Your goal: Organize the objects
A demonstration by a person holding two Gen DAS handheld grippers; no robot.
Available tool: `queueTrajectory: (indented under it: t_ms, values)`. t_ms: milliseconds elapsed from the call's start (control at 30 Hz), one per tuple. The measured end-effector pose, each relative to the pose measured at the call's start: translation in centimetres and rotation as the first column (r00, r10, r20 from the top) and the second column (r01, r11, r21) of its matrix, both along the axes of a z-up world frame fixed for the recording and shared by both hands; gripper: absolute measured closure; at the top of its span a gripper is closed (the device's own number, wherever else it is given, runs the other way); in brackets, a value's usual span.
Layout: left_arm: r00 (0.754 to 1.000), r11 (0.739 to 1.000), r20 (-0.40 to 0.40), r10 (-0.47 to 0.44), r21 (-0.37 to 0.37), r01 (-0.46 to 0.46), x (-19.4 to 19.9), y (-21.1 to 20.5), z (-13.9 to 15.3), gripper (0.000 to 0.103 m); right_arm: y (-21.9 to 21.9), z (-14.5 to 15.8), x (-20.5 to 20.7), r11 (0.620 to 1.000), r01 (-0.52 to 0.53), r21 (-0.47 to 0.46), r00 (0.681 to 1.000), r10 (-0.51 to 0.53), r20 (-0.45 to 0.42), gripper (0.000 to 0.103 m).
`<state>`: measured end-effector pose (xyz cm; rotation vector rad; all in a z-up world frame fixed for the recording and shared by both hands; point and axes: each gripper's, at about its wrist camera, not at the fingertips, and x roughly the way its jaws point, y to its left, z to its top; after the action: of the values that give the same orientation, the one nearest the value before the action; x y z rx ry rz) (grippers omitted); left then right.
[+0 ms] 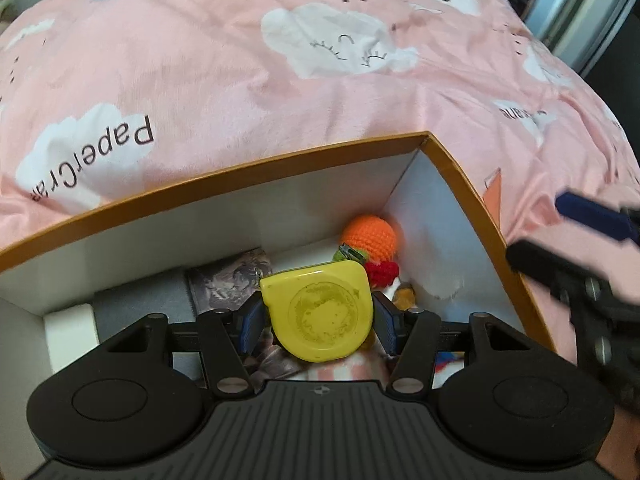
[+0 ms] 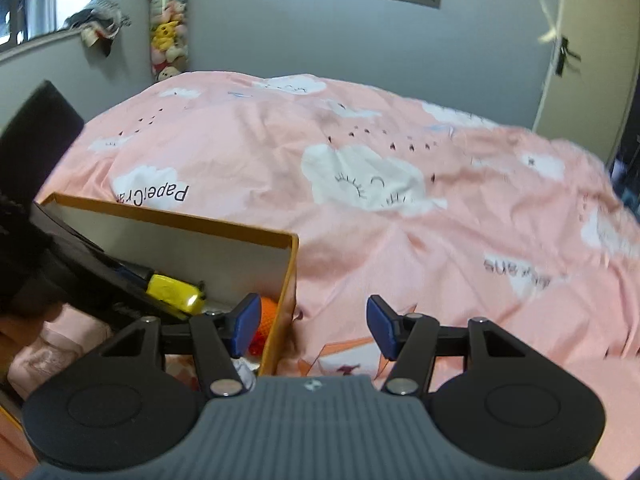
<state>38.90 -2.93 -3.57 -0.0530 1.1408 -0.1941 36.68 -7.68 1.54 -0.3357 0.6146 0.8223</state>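
Left wrist view: the left gripper (image 1: 318, 322) is holding a yellow tape measure (image 1: 320, 312) flat between its blue pads, the jaws pressing on its two sides. It is hanging over the open cardboard box (image 1: 248, 164), which has an orange-brown rim and white inner walls and is sitting on the bed (image 1: 240, 60). In the box's far right corner an orange crocheted toy (image 1: 370, 236) is lying against the wall, with a red knitted piece (image 1: 382, 272) just beside it; a printed card (image 1: 230, 280) and a grey pad (image 1: 140, 300) are lying toward the box's left side. The pink bedcover is showing white sleeping clouds and the upside-down writing "PaperCra", the rest cut off by the box rim. At the right edge the right gripper (image 1: 568, 236) is showing, blurred, outside the box wall.

Right wrist view: the right gripper (image 2: 314, 326) is standing with its jaws wide apart and nothing between them, over the bedcover just beside the box's (image 2: 180, 216) right wall. The tape measure (image 2: 174, 288) is showing inside the box, in the left gripper (image 2: 100, 276). The same "PaperCra" writing is reading behind the box. Stuffed toys (image 2: 168, 28) are hanging in the room's far corner, well beyond the bed's (image 2: 400, 240) far edge.
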Motion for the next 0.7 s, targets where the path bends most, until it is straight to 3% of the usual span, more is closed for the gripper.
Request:
queueTrajectory:
  t_ms: [267,467,700]
  values:
    - [0.995,0.996,-0.059,0.083,0.04,-0.081,1.4,-1.0,-1.7,0.039,-1.3,0.0,-0.6,0.999,-0.001,0.042,0.999,0.003,-0.049,0.043]
    - [0.991,0.992,-0.057,0.12,-0.024,-0.122,1.4,-0.2,-1.5,0.037,-1.4,-0.5,-0.4,0.999,0.006,0.036,0.997,-0.003,-0.072,0.043]
    - [0.994,0.994,0.011,0.113,-0.007,-0.113,-0.4,0.4,0.7,0.038,-1.5,-0.3,-0.8,1.0,0.011,0.028,0.997,-0.009,-0.073,0.042]
